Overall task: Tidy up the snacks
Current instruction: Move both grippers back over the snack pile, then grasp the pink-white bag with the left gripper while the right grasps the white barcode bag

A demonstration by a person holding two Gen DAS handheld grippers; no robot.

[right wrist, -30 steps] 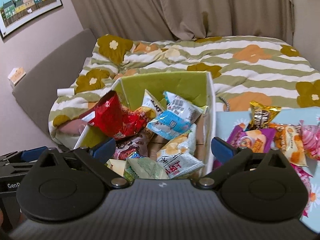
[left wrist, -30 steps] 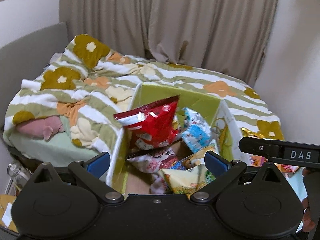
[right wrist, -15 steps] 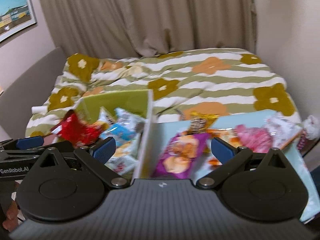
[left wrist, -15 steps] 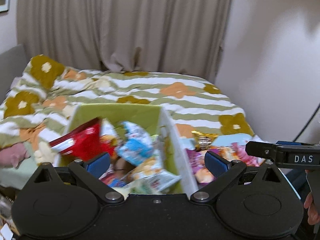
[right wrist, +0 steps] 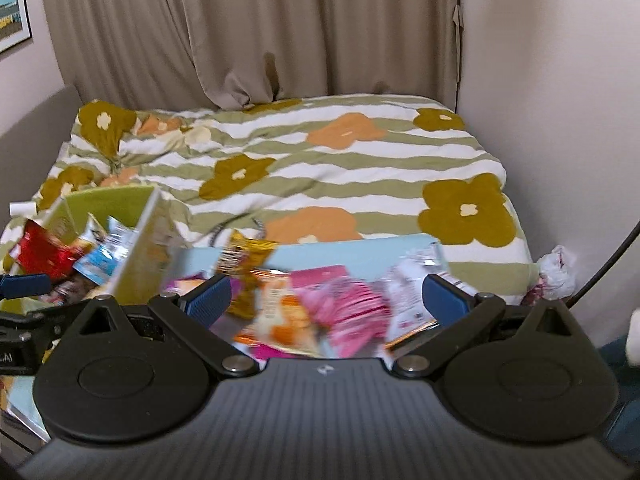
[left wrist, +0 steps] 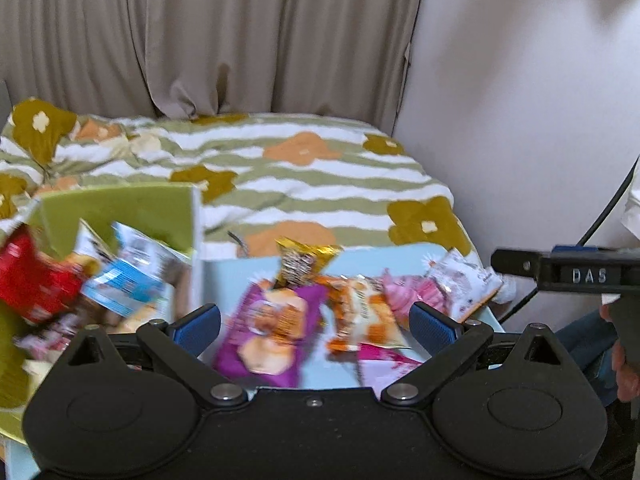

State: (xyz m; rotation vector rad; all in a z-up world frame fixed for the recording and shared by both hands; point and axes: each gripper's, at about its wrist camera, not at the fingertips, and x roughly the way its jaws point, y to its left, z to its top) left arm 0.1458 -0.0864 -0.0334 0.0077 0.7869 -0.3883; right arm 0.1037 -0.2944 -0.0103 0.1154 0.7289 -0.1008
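Observation:
A green-lined box (left wrist: 120,208) (right wrist: 108,202) holds several snack packs, among them a red bag (left wrist: 32,280) and a blue-and-white pack (left wrist: 128,272). To its right, loose snacks lie on a light blue surface (left wrist: 360,258) (right wrist: 360,250): a purple bag (left wrist: 272,320), a gold-ended pack (left wrist: 304,256) (right wrist: 244,256), an orange pack (left wrist: 360,312) (right wrist: 284,312), a pink pack (left wrist: 416,292) (right wrist: 344,304) and a white pack (left wrist: 464,276) (right wrist: 412,284). My left gripper (left wrist: 316,322) is open above the purple and orange packs. My right gripper (right wrist: 326,300) is open over the orange and pink packs. Neither holds anything.
A bed with a green-striped flowered cover (left wrist: 300,168) (right wrist: 320,160) lies behind, beige curtains (left wrist: 220,40) beyond it, and a wall (left wrist: 520,100) at right. The other gripper's body (left wrist: 560,274) and a person's hand (left wrist: 626,372) sit at the right edge. A black cable (right wrist: 612,264) hangs by the wall.
Both views have swung right, from the box to the loose snacks on the blue surface. Both grippers have stayed open and empty.

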